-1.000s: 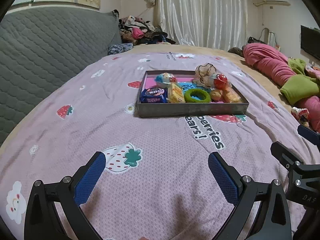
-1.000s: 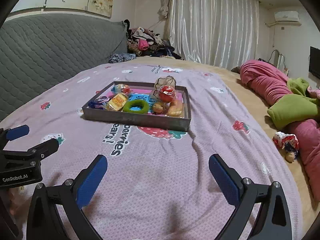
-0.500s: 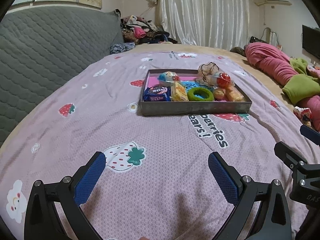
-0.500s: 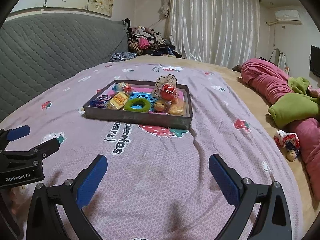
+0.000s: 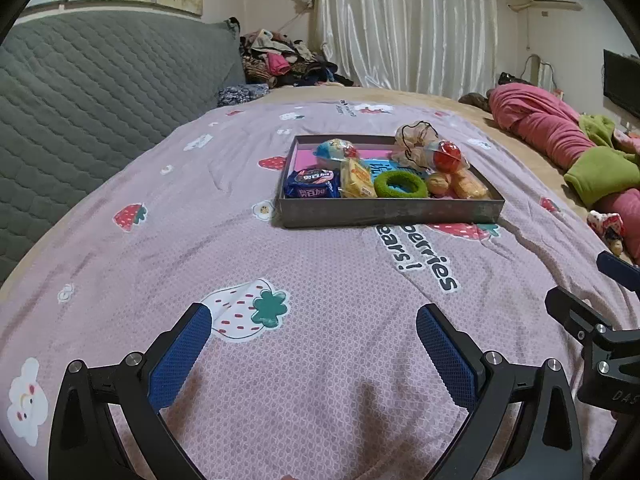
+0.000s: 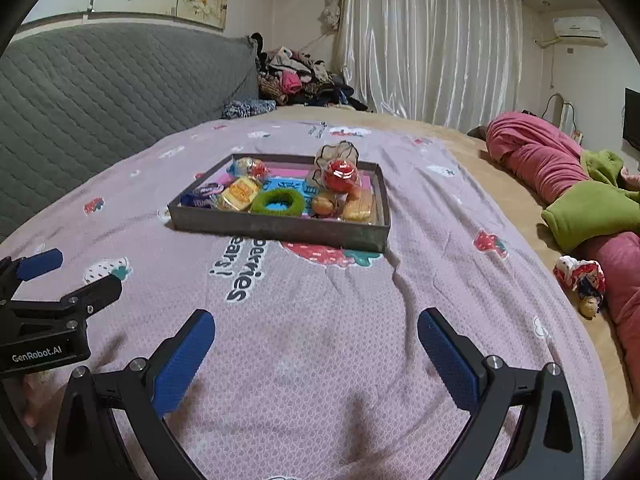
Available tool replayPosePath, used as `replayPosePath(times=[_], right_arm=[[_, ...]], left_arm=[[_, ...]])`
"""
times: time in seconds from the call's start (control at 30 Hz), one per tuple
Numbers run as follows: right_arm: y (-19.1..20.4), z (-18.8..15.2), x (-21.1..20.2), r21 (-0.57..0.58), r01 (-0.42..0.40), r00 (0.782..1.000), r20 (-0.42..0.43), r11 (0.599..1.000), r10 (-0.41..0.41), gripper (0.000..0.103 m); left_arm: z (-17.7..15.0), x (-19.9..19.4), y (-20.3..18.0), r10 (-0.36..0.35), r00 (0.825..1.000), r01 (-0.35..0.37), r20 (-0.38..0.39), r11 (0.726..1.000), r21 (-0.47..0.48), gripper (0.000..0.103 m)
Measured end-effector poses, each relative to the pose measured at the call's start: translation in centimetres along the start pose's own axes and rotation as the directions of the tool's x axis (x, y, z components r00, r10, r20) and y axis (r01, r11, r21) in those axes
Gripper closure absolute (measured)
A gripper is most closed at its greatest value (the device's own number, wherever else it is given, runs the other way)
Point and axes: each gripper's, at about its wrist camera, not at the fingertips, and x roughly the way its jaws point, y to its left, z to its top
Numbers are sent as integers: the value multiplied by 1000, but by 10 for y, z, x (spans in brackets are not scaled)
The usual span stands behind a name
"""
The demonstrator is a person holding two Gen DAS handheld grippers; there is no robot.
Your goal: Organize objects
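Both black grippers carry blue textured fingers [image 5: 180,356], silver screws and white "GenRobot.AI" lettering.

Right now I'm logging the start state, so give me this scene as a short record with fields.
surface: bed cover, pink with strawberry print
container: grey tray on the cover
tray contents: green ring, blue snack packet, yellow snack packet, red ball
left tongs: open, empty, short of the tray
right tongs: open, empty, short of the tray

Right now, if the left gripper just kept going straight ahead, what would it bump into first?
Probably the near wall of the grey tray. The open left gripper points over bare bedspread toward it, though it may touch the spread first; depth is unclear.
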Motion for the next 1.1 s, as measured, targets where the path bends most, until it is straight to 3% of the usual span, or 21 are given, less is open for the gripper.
replayPosePath(times=[1.1], right_arm=[[4,-7,12,-7,1,999,-33,1000,-1,1]], left_arm=[[-8,10,3,1,1000,-1,-10,1000,-9,1]])
